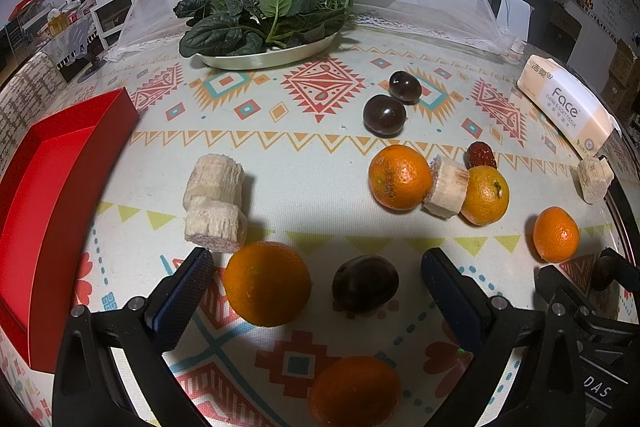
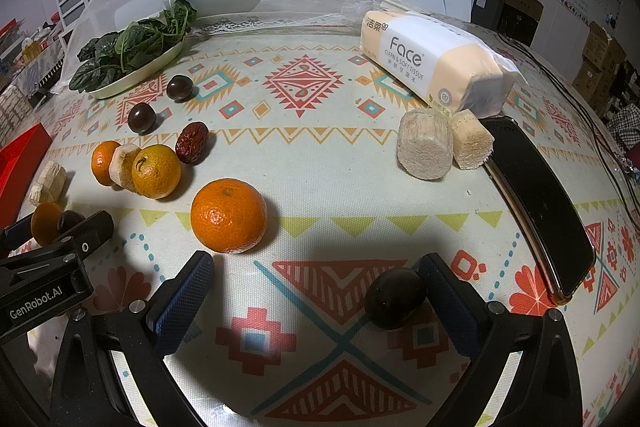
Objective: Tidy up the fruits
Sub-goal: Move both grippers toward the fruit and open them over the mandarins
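The left gripper (image 1: 316, 273) stood wide open just above the patterned tablecloth (image 1: 304, 163), with an orange (image 1: 267, 285) beside its left finger and a dark plum (image 1: 365, 287) near the middle of the gap, neither one gripped, and the red tray (image 1: 52, 163) lay to the far left. The right gripper (image 2: 316, 273) was open too, and a second dark plum (image 2: 395, 297) sat just inside its right finger, apparently touching the pad, while another orange (image 2: 229, 215) lay on the cloth beyond its left finger. Farther off, two more plums (image 1: 384, 115), small oranges (image 1: 400, 177) and pale cut chunks (image 1: 214, 203) lay scattered on the cloth.
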Action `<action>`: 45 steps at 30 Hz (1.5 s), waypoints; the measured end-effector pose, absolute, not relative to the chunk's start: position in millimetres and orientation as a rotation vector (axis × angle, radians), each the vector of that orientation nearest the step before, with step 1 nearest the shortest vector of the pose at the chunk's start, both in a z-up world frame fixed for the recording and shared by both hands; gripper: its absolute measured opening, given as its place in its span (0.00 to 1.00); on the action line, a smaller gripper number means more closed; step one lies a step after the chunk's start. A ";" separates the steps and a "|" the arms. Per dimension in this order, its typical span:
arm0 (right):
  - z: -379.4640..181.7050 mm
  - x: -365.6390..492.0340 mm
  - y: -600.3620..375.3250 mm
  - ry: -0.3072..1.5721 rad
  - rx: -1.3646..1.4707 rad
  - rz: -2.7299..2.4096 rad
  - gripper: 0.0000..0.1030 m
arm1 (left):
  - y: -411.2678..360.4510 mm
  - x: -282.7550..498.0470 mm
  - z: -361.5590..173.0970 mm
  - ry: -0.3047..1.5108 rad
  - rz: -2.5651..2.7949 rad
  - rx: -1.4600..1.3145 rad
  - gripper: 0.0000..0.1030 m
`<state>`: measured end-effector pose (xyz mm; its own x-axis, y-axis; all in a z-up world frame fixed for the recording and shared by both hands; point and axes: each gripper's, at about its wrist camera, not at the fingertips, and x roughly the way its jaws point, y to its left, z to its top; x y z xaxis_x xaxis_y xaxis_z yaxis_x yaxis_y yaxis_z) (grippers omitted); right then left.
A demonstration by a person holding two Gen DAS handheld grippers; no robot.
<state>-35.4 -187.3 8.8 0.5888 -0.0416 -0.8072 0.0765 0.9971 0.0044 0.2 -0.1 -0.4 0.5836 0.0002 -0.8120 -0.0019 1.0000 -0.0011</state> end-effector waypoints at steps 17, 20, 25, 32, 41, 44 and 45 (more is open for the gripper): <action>8.4 -28.8 -189.7 0.967 0.050 -0.010 1.00 | 6.1 -9.0 2.9 1.022 -0.145 0.079 1.00; 8.5 -27.8 -184.9 1.018 0.025 -0.026 1.00 | 5.0 -11.6 2.5 1.018 -0.164 0.087 1.00; 8.4 -26.5 -186.2 1.036 0.026 -0.031 1.00 | 15.8 -21.9 11.2 1.012 -0.231 0.032 0.87; 8.8 -25.1 -186.5 1.046 0.018 -0.023 1.00 | 68.6 -75.9 85.7 0.675 -0.156 -0.023 0.85; 74.0 -93.8 -181.1 0.722 0.033 0.001 0.95 | 133.6 -137.9 149.0 0.372 -0.056 -0.031 1.00; 85.0 -113.9 -168.2 0.659 0.005 0.087 1.00 | 136.9 -131.2 140.2 0.402 -0.084 -0.041 1.00; 83.8 -112.5 -166.2 0.680 0.006 0.109 1.00 | 136.9 -132.3 136.7 0.412 -0.087 -0.037 1.00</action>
<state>-112.5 -166.2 83.8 0.7724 0.1026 -0.6269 -0.0984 0.9943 0.0414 -132.3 136.9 136.7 0.9128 -0.0917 -0.3979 0.0766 0.9956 -0.0539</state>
